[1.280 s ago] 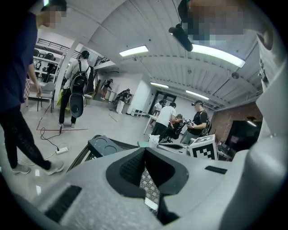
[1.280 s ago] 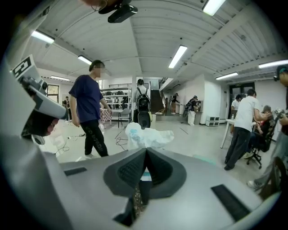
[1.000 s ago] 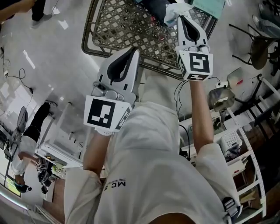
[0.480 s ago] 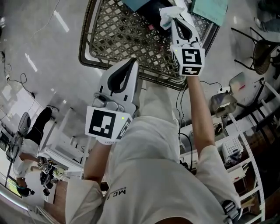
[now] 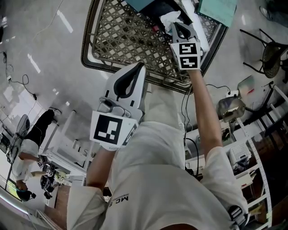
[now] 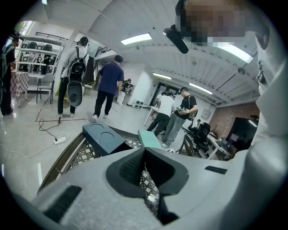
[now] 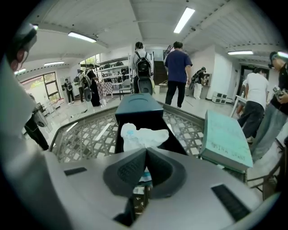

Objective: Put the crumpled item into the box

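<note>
A white crumpled item [image 7: 140, 136] sticks out past the tips of my right gripper [image 7: 146, 152], which is shut on it. It hangs over the black inside of an open dark box [image 7: 135, 110] on the lattice table [image 7: 85, 139]. In the head view the right gripper [image 5: 177, 28] reaches far over the table [image 5: 126, 40], with the crumpled item [image 5: 168, 18] at the box [image 5: 155, 8]. My left gripper [image 5: 141, 67] is shut and holds nothing, hanging back at the table's near edge. From the left gripper [image 6: 145, 150] the box's dark lid [image 6: 101, 137] shows beyond the tips.
A teal book [image 7: 225, 141] lies right of the box, near the table's corner [image 5: 218, 9]. Several people stand on the floor beyond the table. White shelving [image 5: 252, 152] and a chair [image 5: 270, 49] are off to the right.
My right gripper has reached further over the table with the crumpled item, up to the box. The left gripper has stayed about where it was.
</note>
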